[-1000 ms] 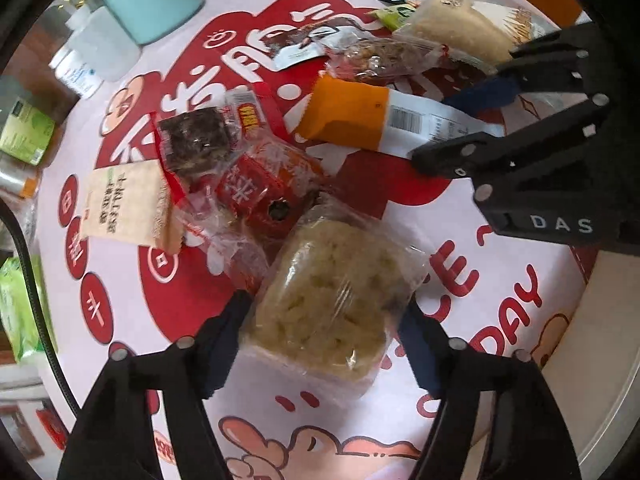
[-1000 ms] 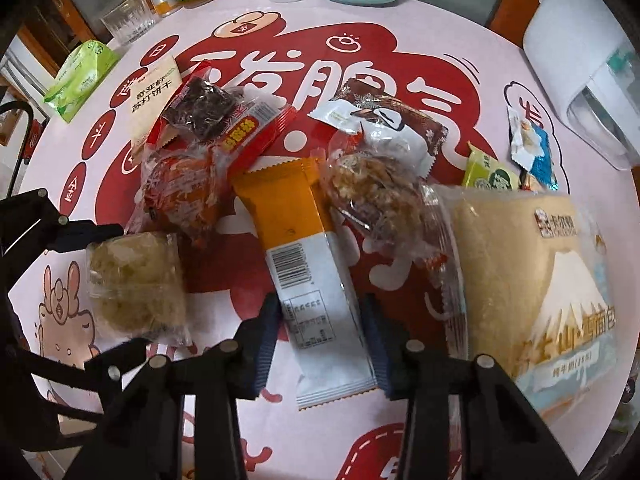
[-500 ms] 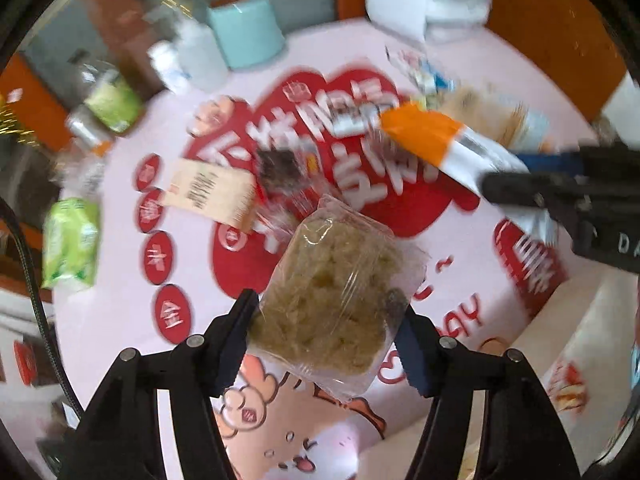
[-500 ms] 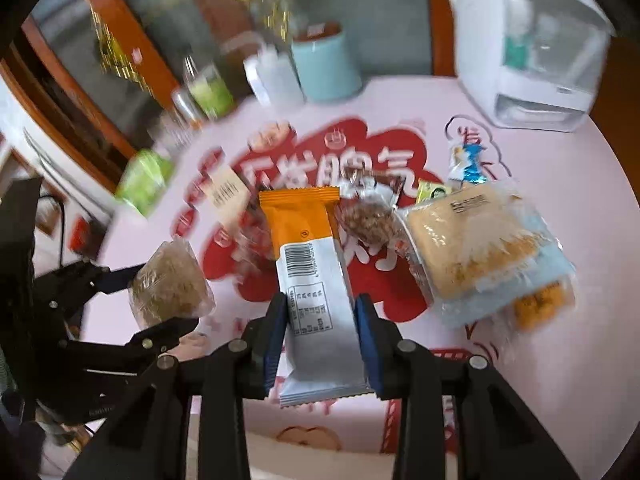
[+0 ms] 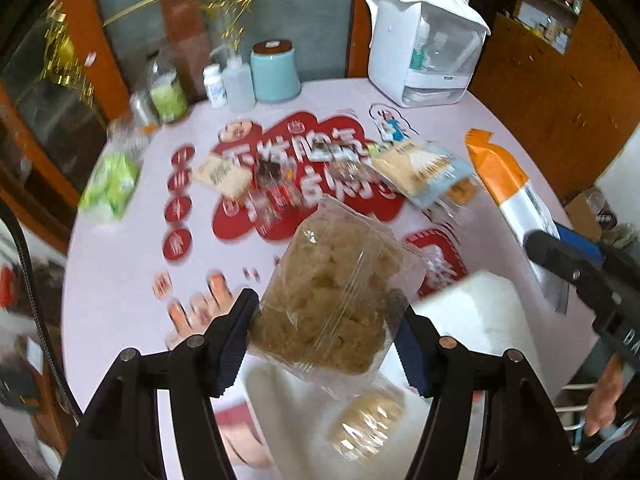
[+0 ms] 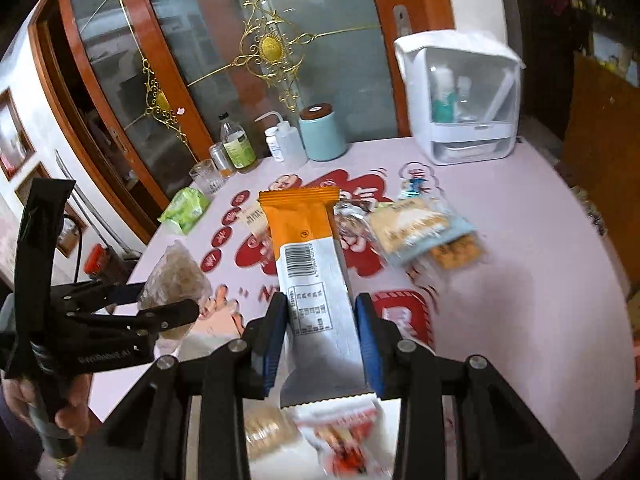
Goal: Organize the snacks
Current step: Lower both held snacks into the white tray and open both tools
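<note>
So I have one snack in each tool, both lifted clear of the round table (image 6: 520,280). My left gripper (image 5: 326,340) is clamped on the clear-wrapped brown rice cake (image 5: 336,292), its pads pressing the pack from both sides. My right gripper (image 6: 322,344) is closed narrow on the white end of the orange-and-white snack bar (image 6: 312,264), which sticks out toward twelve o'clock in the right wrist view.

Directly under both tools, at six o'clock in each view, sits a white container (image 5: 472,312) at the near table edge. I can make out a round pale biscuit pack (image 5: 368,424) already in it, and a red-printed packet (image 6: 344,444) beside that, though both are blurred. I judge the sorting is underway, with a couple of items binned and these two next to drop.

Plenty is left out on the table. In the left wrist view, at twelve to one o'clock, lies the big bread pack (image 5: 420,168) with a smaller orange snack bag (image 5: 460,192) touching its near edge. At eleven o'clock a beige cracker packet (image 5: 222,174) and a few small wrapped pieces too smeared to name. A green pack (image 5: 112,184) sits apart at ten o'clock. I reckon less than half is done.
</note>
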A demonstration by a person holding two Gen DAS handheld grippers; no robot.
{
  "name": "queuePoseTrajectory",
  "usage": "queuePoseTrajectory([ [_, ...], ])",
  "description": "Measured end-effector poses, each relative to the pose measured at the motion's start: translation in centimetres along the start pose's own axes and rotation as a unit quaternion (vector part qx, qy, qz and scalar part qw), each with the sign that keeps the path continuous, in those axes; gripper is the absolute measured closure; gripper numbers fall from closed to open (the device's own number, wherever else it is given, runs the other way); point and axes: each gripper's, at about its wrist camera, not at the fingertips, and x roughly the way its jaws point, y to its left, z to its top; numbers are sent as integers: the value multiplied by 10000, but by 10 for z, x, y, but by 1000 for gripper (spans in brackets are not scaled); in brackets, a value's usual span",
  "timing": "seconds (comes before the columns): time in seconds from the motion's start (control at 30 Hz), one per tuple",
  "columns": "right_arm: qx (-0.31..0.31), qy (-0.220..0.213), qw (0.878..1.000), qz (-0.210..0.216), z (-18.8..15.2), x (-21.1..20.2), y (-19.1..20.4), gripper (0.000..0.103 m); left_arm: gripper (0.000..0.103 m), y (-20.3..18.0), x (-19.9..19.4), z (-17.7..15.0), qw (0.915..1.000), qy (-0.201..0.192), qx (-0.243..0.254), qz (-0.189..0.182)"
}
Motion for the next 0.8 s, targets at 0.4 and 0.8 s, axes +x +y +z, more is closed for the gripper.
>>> queuePoseTrajectory([
  [0.4,-218,-75,9985,-498,-68,-41,9,68,39,-39,-14,-83,9980,138,-292,547],
  [0.8,-404,165,9964,-725,-88,-34,5,67,39,-46,3,-112,9951,338,-555,747],
])
